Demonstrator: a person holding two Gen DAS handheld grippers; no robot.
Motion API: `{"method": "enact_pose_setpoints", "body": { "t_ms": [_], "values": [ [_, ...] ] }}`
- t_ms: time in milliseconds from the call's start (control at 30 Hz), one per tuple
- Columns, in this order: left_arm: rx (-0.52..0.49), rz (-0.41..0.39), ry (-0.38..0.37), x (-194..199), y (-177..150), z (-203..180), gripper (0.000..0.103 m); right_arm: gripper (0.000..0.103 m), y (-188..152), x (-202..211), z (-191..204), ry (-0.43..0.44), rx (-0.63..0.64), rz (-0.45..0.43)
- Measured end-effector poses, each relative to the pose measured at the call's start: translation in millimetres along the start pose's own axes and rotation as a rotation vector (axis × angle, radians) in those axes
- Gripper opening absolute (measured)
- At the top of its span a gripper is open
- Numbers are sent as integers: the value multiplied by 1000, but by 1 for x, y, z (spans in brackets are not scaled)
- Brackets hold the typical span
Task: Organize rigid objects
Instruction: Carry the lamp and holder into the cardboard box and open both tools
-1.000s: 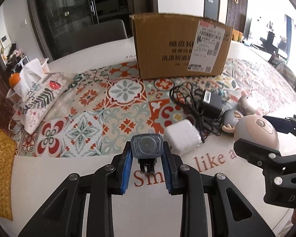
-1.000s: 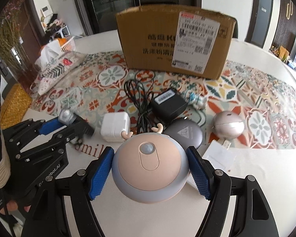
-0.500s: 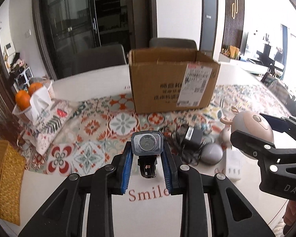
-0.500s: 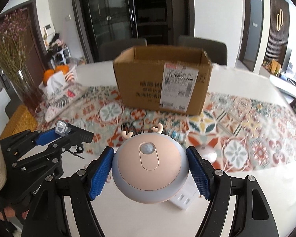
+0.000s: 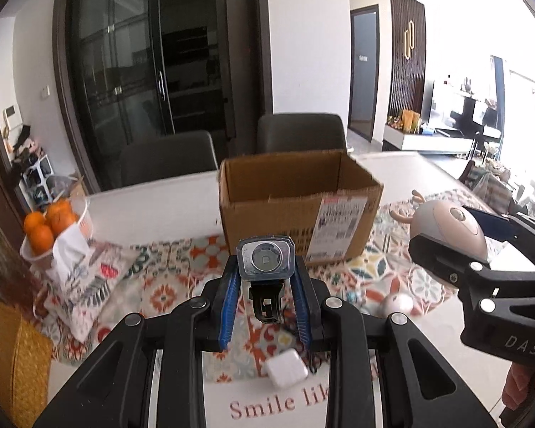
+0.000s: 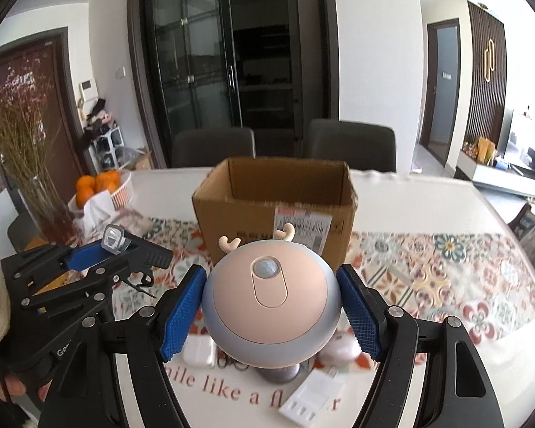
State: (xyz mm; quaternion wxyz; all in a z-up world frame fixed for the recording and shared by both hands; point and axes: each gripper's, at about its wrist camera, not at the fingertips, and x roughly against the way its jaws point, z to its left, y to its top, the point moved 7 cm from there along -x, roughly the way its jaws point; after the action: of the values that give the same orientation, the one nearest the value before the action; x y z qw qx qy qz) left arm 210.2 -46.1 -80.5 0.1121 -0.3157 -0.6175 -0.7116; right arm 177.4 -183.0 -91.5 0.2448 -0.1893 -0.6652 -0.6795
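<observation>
Both tools higher than before: left tool [image 5: 266,290] clamping light [image 5: 266,258], right tool [image 6: 271,306] clamping deer lamp [image 6: 271,305].

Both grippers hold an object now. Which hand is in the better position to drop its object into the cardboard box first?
Probably the left. The left gripper, holding the small light, appears slightly nearer the cardboard box. The right gripper holds the bulkier round antlered lamp.
</observation>
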Motion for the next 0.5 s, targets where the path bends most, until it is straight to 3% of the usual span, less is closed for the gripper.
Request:
{"method": "enact_pose_setpoints", "body": {
  "t_ms": [500],
  "values": [
    [-2,-85,-27,-34,68,4,28,75,61,-31,-20,-18,1,-82]
  ]
}}
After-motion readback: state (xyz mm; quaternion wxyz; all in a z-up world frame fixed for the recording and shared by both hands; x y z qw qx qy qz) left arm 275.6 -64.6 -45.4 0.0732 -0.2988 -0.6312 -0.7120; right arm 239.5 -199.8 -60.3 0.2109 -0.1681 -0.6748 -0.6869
